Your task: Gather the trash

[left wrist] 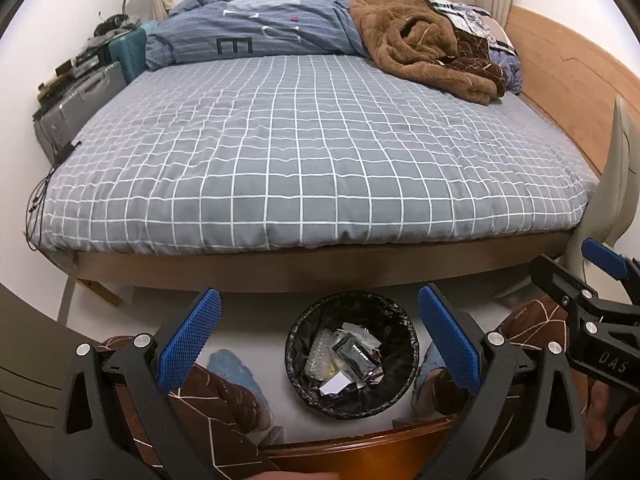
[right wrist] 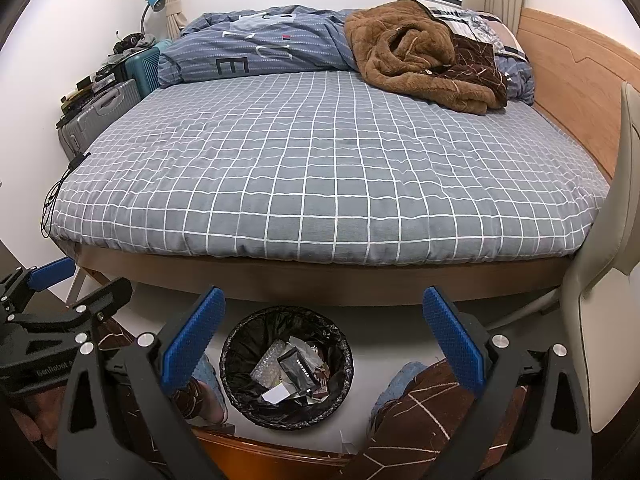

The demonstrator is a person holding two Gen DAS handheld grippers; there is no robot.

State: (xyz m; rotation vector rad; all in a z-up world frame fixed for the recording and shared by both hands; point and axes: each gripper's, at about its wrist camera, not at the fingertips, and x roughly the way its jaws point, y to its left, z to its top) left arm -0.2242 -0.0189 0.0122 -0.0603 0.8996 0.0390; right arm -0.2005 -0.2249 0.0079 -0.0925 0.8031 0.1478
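Observation:
A round bin with a black liner (left wrist: 296, 364) stands on the white floor in front of the bed; it also shows in the right wrist view (right wrist: 232, 372). Inside lie several pieces of trash (left wrist: 348, 360): wrappers, crumpled plastic and paper, also seen in the right wrist view (right wrist: 292, 372). My left gripper (left wrist: 320, 336) is open and empty above the bin. My right gripper (right wrist: 324, 340) is open and empty, just right of the bin. Each gripper shows at the edge of the other's view.
A bed with a grey checked sheet (left wrist: 300, 152) fills the middle, with a brown blanket (left wrist: 424, 48) and blue duvet at its far side. Suitcases (left wrist: 80, 100) stand at the left. A beige chair (right wrist: 608, 320) is at the right. The person's legs and slippers flank the bin.

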